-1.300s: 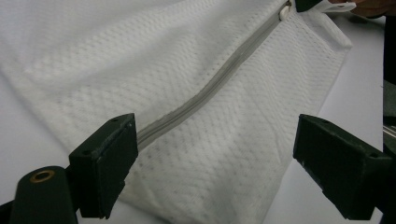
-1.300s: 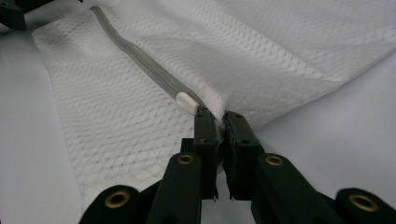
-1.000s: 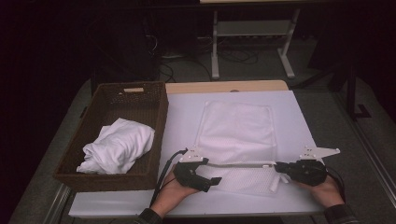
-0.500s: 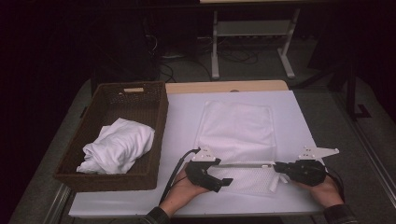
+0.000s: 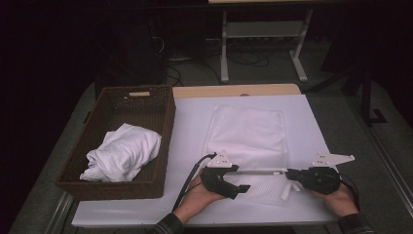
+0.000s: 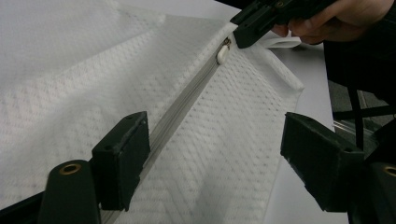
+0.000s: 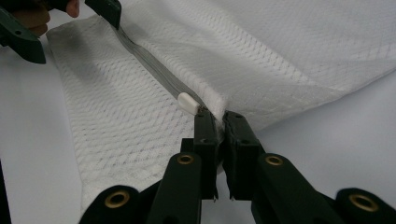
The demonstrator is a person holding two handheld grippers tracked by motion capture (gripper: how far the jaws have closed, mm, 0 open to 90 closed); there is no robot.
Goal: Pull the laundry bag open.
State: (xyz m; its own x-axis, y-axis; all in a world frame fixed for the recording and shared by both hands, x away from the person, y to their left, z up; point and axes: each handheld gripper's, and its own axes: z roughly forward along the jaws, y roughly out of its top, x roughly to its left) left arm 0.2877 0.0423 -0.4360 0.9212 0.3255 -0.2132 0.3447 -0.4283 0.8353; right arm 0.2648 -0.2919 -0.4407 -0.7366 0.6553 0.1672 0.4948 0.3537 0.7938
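Note:
A white mesh laundry bag (image 5: 248,131) lies flat on the table, its grey zipper (image 6: 187,109) running along the near edge. My right gripper (image 7: 217,123) is shut on the bag's fabric at the zipper's end, right beside the white zipper pull (image 7: 188,102). In the high view it sits at the bag's near right corner (image 5: 290,174). My left gripper (image 6: 219,158) hovers over the zipper strip farther left (image 5: 239,178). Its jaws have just been closing a little but still stand wide. The zipper lies between them and the pads do not press on it.
A dark wicker basket (image 5: 163,122) stands at the left of the table with a crumpled white cloth (image 5: 122,153) inside. The white table mat (image 5: 190,131) runs past the bag on all sides. A metal stand (image 5: 263,44) is on the floor beyond the table.
My left gripper has slid to the right along the bag's near edge, toward the right gripper. The right gripper has kept its pinch and place.

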